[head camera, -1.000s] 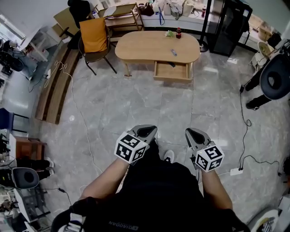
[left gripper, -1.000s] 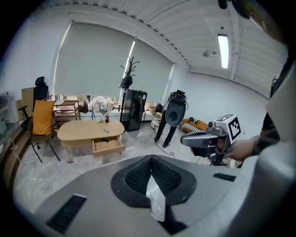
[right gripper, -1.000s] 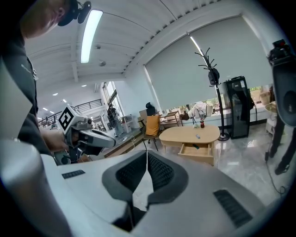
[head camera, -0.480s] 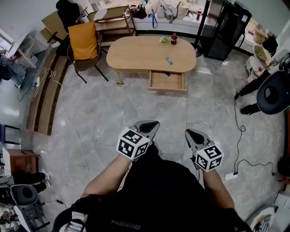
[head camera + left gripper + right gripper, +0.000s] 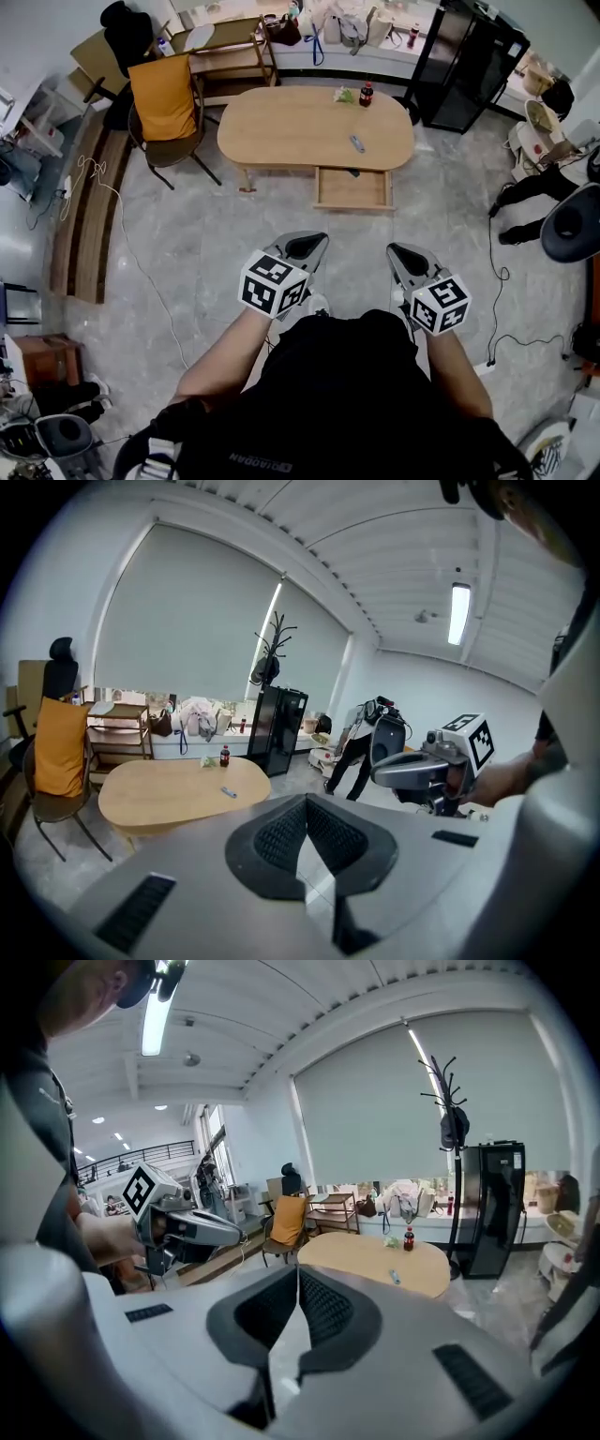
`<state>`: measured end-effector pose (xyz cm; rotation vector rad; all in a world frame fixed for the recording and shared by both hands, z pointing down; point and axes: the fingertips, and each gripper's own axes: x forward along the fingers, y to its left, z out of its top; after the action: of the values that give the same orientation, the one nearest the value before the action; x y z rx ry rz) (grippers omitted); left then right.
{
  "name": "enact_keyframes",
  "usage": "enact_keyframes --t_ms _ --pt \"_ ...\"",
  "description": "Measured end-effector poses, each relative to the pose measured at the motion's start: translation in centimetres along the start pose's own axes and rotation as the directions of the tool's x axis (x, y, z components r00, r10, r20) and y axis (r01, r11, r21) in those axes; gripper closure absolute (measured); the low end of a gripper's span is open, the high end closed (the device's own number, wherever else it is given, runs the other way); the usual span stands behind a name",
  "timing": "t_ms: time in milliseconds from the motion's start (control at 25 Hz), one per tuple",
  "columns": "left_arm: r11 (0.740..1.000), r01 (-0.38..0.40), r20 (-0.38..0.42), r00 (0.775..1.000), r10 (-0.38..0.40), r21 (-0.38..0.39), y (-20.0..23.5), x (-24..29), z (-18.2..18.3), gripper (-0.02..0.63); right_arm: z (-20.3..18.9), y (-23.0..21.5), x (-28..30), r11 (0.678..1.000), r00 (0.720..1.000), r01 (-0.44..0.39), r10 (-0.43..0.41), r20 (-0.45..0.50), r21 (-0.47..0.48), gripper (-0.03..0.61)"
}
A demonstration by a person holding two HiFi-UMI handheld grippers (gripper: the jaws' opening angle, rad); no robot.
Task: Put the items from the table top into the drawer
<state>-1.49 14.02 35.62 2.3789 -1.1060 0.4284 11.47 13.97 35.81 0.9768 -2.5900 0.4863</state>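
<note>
Head view: bottle (image 5: 367, 94), green wad (image 5: 344, 95) and a small grey thing (image 5: 357, 143) sit on the table (image 5: 281, 131), drawer (image 5: 352, 190) open
Drawer hangs out under the table's near edge, grey thing closest to it. Left gripper (image 5: 305, 248) and right gripper (image 5: 405, 255) are well apart from the table, over the floor (image 5: 216, 244), side by side, both with jaws squeezed together and nothing in them.

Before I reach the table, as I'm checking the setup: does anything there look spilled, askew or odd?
Nothing stands out: the bottle stands upright on the table, and the drawer hangs open below it.
</note>
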Motion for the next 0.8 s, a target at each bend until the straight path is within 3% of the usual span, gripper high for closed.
enact_keyframes --t_ms 280,440,800 --pt "0.999 0.005 -0.040 0.999 -0.007 -0.051 4.4 1.1 -0.7 0.609 0.0 -1.2 4.7 0.999 0.998 -0.010 0.012 -0.066 0.033 0.574" --pt "0.997 -0.006 -0.038 0.999 0.003 -0.071 6.6 3.0 1.0 0.609 1.6 -3.0 7.0 0.999 0.998 -0.025 0.028 -0.061 0.039 0.574" --pt "0.998 -0.041 -0.103 0.994 0.036 -0.047 11.9 9.5 4.8 0.609 4.3 -11.7 13.7 0.996 0.999 -0.038 0.040 -0.029 0.081 0.574"
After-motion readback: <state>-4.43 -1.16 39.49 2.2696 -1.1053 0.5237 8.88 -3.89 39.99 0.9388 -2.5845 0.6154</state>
